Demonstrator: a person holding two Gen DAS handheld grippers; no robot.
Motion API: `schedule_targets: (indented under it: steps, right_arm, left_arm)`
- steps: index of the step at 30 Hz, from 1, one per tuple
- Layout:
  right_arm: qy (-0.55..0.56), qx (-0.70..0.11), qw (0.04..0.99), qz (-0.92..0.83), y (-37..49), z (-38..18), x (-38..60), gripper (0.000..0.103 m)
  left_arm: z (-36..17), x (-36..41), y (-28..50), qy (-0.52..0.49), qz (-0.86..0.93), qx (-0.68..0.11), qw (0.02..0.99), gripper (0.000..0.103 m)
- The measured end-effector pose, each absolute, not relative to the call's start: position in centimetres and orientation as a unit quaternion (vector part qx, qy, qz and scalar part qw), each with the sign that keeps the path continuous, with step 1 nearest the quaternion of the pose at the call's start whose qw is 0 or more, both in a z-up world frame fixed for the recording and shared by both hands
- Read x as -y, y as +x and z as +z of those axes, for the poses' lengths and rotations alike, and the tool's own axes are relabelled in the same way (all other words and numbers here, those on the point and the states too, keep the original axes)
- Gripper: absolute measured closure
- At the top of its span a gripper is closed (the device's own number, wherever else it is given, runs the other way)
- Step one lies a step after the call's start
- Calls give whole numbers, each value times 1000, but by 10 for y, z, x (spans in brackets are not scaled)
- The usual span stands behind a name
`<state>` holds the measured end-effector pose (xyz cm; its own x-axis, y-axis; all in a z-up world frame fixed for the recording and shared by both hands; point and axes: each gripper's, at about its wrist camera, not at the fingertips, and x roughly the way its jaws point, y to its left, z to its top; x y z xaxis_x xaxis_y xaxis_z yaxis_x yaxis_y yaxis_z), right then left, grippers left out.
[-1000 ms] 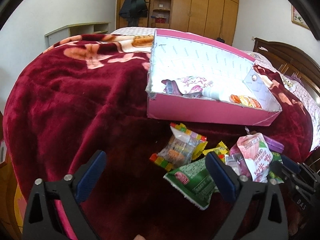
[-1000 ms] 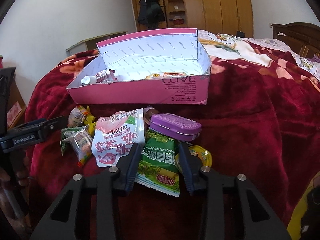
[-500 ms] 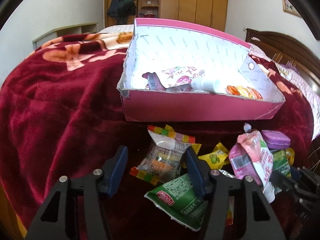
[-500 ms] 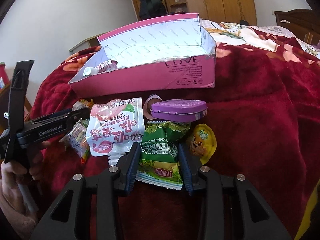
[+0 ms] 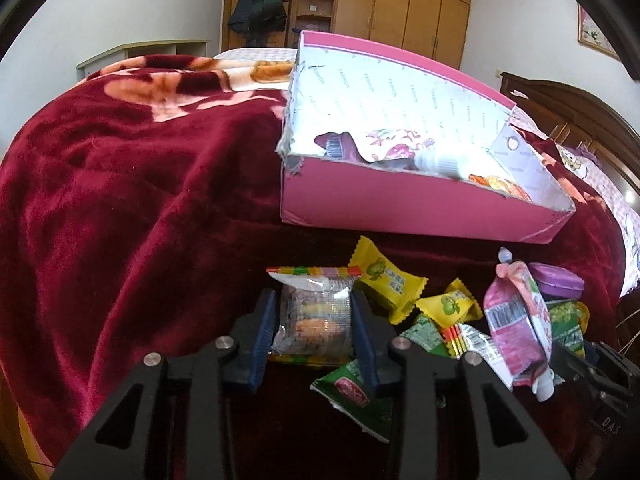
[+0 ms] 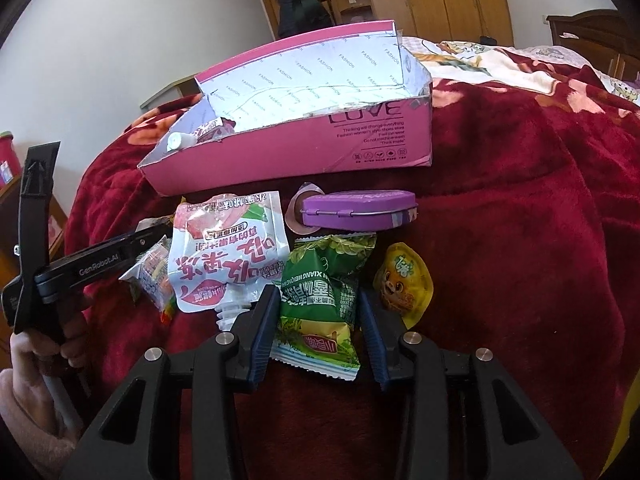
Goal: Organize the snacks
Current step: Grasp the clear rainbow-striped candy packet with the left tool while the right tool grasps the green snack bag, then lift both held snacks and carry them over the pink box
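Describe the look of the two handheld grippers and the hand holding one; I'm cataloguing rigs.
Both the left gripper and the right gripper have matte black, angular frames with triangular cut-outs and silver round screw heads. Their jaws carry ribbed dark blue pads. From the right wrist view, the left gripper's side reads "GenRobot.AI" in white. The bare hand holding it emerges from a fuzzy pink sleeve. No cables show.

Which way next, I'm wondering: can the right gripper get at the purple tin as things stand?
Probably not directly: the right gripper straddles the green packet, which lies between it and the purple tin.

two close, low views over snacks toward pink box (shared)
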<state>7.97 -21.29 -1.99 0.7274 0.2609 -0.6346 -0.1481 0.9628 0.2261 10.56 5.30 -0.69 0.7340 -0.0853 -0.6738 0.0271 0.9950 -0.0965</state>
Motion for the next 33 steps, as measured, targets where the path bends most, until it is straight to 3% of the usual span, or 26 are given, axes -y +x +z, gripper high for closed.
schedule_targets:
  steps: [14,18,19,33]
  right_arm:
    - [77,-347,929,105,78,-23,209,59]
    - [78,-347,929,105,75,-23,207,57]
    - [77,-346,929,106,74,-23,206,55]
    - [101,-344,928,101,74,-20,208,54]
  left_arm:
    - [-10,-54,104,-48,-26,-360,931,61]
    - [-6,-55,98,-53,-25,-357,932,63]
    - [-5,-56,95,-57,-26,-356,933,68]
    - [14,-60,74,-76,-44,-340,936,68]
